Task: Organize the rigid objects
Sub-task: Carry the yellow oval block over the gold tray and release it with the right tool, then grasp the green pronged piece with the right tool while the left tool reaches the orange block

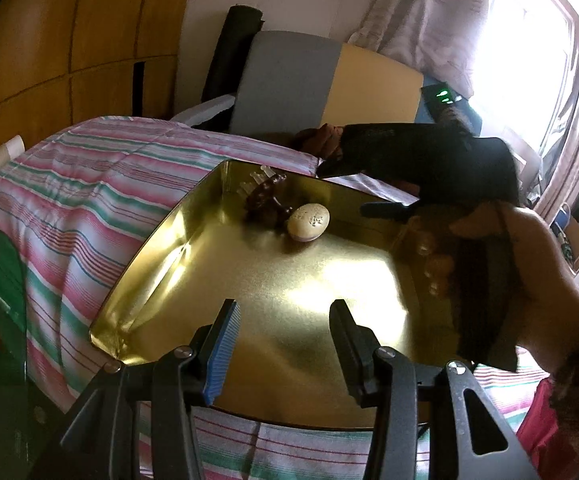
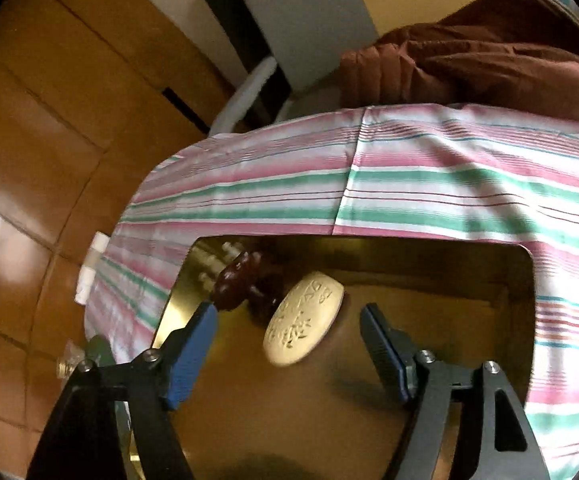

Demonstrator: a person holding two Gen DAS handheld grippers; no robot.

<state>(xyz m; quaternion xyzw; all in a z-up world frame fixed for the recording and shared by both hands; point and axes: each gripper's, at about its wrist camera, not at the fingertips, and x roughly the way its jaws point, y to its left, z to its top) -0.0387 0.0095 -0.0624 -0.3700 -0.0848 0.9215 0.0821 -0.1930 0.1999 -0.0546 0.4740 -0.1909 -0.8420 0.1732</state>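
Two tools, both released: my right tool [image 2: 289, 336] hovers over the soap [image 2: 303, 320] beside the brown clip [image 2: 241, 280], already gathered in the gold tin [image 2: 429, 420]; left tool [image 1: 285, 340] waits empty.

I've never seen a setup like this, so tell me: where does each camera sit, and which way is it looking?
Left wrist: rides the open left claw, looking down into the gold tray; the person's right hand and right claw show.
Right wrist: rides the open right claw, closer above the tray.
Both show the soap bar and striped cloth.
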